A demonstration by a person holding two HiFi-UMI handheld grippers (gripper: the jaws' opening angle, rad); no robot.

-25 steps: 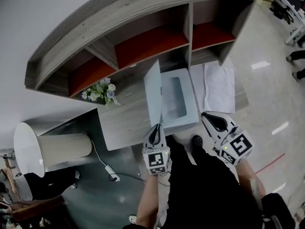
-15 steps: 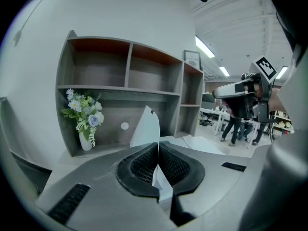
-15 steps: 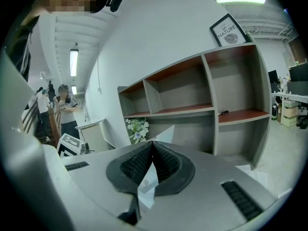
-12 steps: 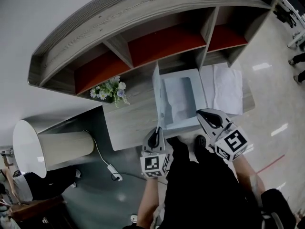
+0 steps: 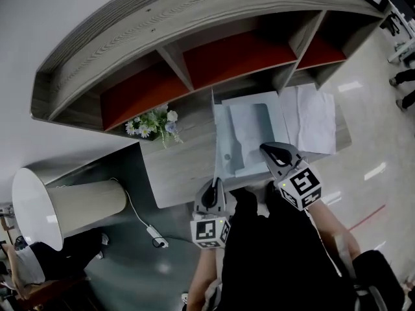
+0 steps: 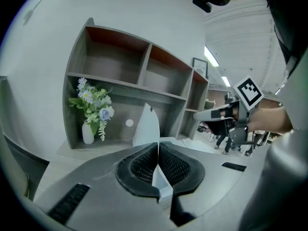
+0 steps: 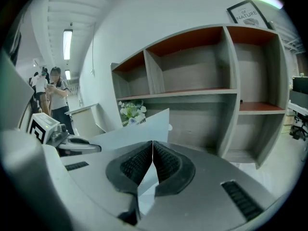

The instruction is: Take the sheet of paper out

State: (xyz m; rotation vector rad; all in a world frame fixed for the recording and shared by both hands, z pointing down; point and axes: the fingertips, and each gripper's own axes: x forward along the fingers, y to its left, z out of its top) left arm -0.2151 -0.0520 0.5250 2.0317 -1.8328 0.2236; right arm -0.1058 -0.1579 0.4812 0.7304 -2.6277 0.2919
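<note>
On the wooden desk [image 5: 178, 167], close under the shelf unit [image 5: 194, 18] that stands along its far edge, a small vase of flowers [image 5: 155, 123] sits toward the far left corner. Just right of it, at the desk's near edge, the left gripper [image 5: 213, 183] has its fingers pressed together on the folder cover [image 5: 213, 135]. The left gripper view shows the pale leaf caught thin between the black ribbed pads [image 6: 144, 165] and rising upright beyond them, so the cover stands on edge like a wall. To its right the rest of the light-blue folder [image 5: 225, 118] lies flat and open in the middle of the desk, and the sheet of paper [image 5: 249, 125] rests inside it. The right gripper [image 5: 264, 149] reaches over the folder's near right corner. In its own view the fingers are closed on a thin pale sheet that runs out of the gap between the pads [image 7: 166, 165] — most likely the sheet of paper, though the folder's lower leaf cannot be ruled out. A few loose white papers [image 5: 314, 118] lie at the desk's right edge, just beside the folder.
</note>
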